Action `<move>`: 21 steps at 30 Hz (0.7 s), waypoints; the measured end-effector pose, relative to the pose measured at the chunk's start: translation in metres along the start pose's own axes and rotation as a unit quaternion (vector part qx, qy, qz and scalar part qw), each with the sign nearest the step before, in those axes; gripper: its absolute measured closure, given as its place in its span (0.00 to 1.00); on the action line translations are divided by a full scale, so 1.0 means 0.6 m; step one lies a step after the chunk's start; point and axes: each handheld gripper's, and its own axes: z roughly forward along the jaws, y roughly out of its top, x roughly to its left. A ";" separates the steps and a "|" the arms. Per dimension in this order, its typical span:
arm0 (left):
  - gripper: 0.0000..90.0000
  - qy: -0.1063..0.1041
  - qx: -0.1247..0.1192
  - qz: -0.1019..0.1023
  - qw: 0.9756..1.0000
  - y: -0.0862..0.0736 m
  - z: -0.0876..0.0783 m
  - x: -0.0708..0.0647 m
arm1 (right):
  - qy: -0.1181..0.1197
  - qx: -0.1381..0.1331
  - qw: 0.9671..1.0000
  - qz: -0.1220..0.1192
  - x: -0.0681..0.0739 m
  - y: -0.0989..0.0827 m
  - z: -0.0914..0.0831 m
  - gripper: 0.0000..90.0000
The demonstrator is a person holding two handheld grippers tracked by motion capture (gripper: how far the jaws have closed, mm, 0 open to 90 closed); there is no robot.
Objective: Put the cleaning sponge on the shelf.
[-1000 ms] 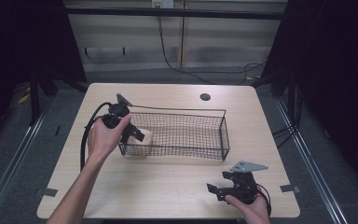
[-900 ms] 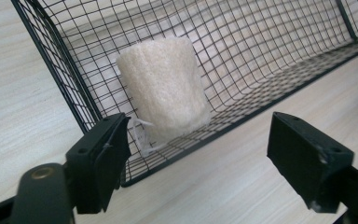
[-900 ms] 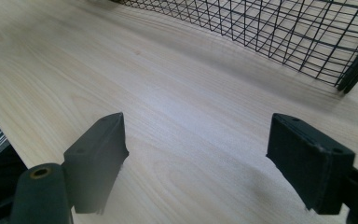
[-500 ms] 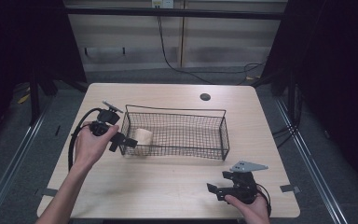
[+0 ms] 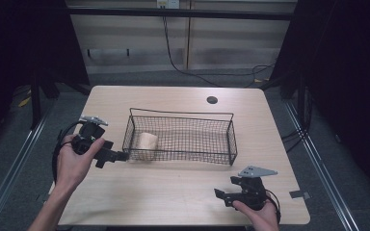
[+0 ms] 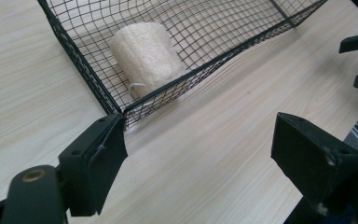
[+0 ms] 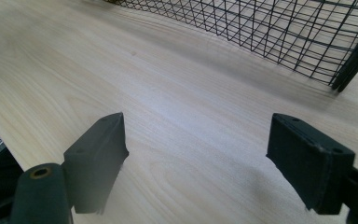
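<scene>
A black wire basket (image 5: 180, 137) is seen at the centre of the light wooden table (image 5: 173, 192) in the high view, its long side running from 9 o'clock to 3 o'clock. A pale, rough-textured cylinder, seemingly a loofah piece (image 5: 148, 143), is found lying inside the basket at its 9 o'clock end, close to the near corner; in the left gripper view the same piece (image 6: 144, 56) is seen through the mesh, resting on the basket floor and near the end wall.

The left gripper (image 5: 113, 156) is held at about 9 o'clock from the basket, just outside its near corner, with the person's left hand (image 5: 74, 161) wrapped around the body. Its jaws are spread wide apart with nothing between them; in the left gripper view one jaw is seen just at the basket's corner (image 6: 121, 112), though contact cannot be told.

The right gripper (image 5: 224, 197) is held low over the table at about 5 o'clock from the basket, well apart from it, in the right hand (image 5: 257, 214). Its jaws are likewise spread wide with only bare tabletop between them, and the basket's mesh wall (image 7: 279, 28) is seen beyond at 12 o'clock in the right gripper view.

A round dark hole (image 5: 212, 100) is seen in the tabletop at 1 o'clock from the basket.
</scene>
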 end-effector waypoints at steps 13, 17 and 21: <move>0.22 0.015 0.009 -0.011 1.000 -0.081 0.004 -0.003 | -0.003 0.001 1.000 0.000 -0.001 0.000 0.001 0.21; 0.20 0.017 0.003 -0.019 1.000 -0.098 0.007 -0.006 | -0.002 0.000 1.000 0.000 0.001 0.000 0.002 0.21; 0.20 0.023 -0.003 -0.025 0.999 -0.129 0.012 -0.008 | -0.003 -0.001 1.000 0.001 0.001 -0.001 0.001 0.21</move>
